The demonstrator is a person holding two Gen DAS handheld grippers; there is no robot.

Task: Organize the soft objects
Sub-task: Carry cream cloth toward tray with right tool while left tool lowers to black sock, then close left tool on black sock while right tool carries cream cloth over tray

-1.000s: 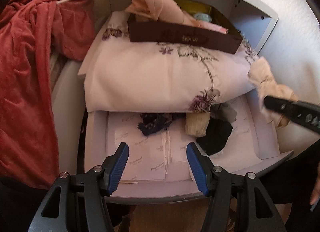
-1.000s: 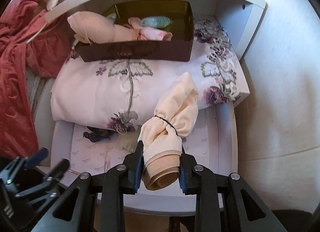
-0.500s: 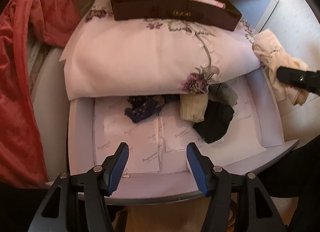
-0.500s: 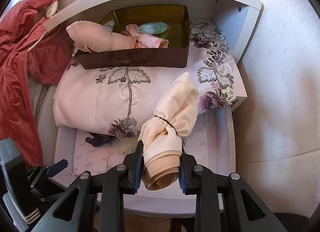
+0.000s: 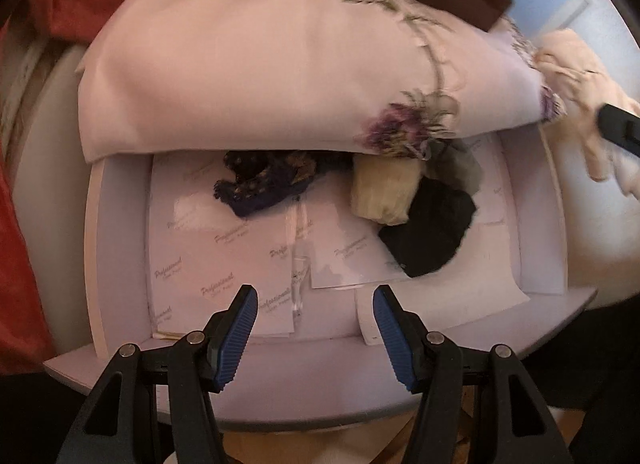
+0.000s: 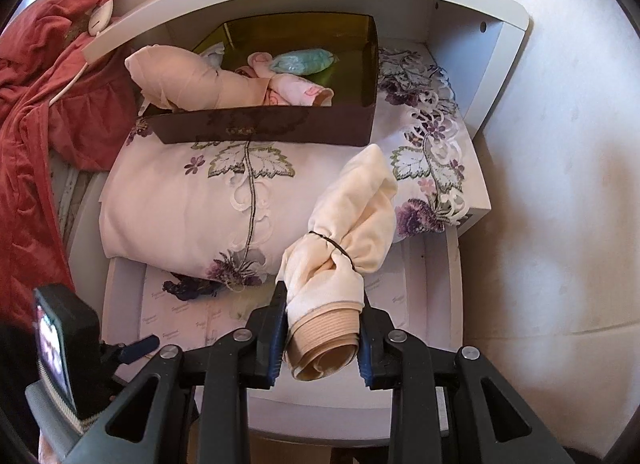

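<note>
Your right gripper (image 6: 322,338) clamps the cream rolled stocking bundle (image 6: 340,260) above the white paper-lined drawer (image 5: 536,276). Your left gripper (image 5: 314,330) hangs open, empty, over it. A folded floral-embroidered pale pink cloth (image 5: 260,76) overhangs the drawer's back.

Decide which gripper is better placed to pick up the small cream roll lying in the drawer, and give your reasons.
Left. The left gripper is open, empty and pointed down over the drawer, with the cream roll just ahead. The right gripper is shut on a tied cream bundle.
</note>
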